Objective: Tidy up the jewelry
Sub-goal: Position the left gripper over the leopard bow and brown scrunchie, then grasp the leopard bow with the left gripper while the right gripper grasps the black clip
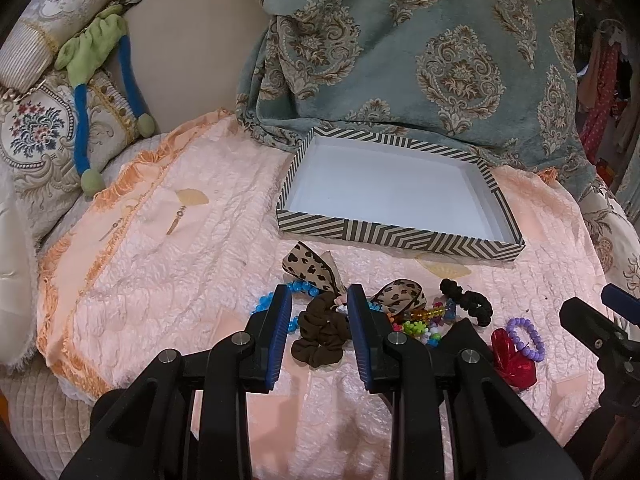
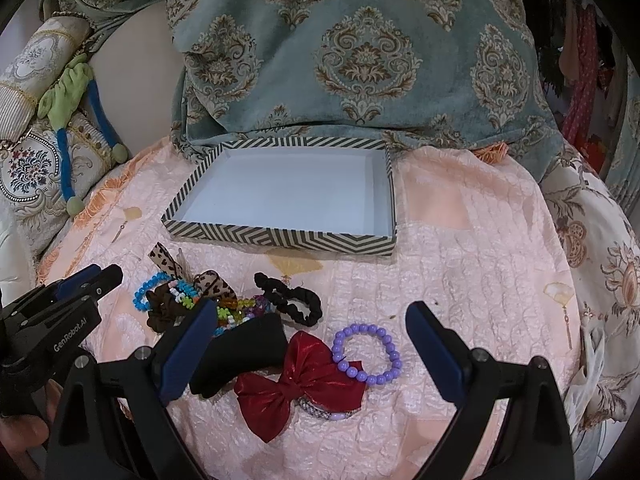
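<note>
Brown scrunchie [image 1: 320, 334] lies in jewelry pile on bed cover [image 1: 160, 264], at 6 o'clock from striped box [image 1: 400, 236], nothing in box. Your left gripper [image 1: 318, 308] spread, straddling scrunchie, gripping nothing. Your right gripper [image 2: 312, 344] wide apart over red bow [image 2: 298, 380] and purple bracelet [image 2: 368, 354]. Step looks like first pick. Next: lower, clench on scrunchie, carry toward 12 o'clock into box.

Green plush toy [image 1: 102, 36], damask drape [image 1: 420, 48]
</note>
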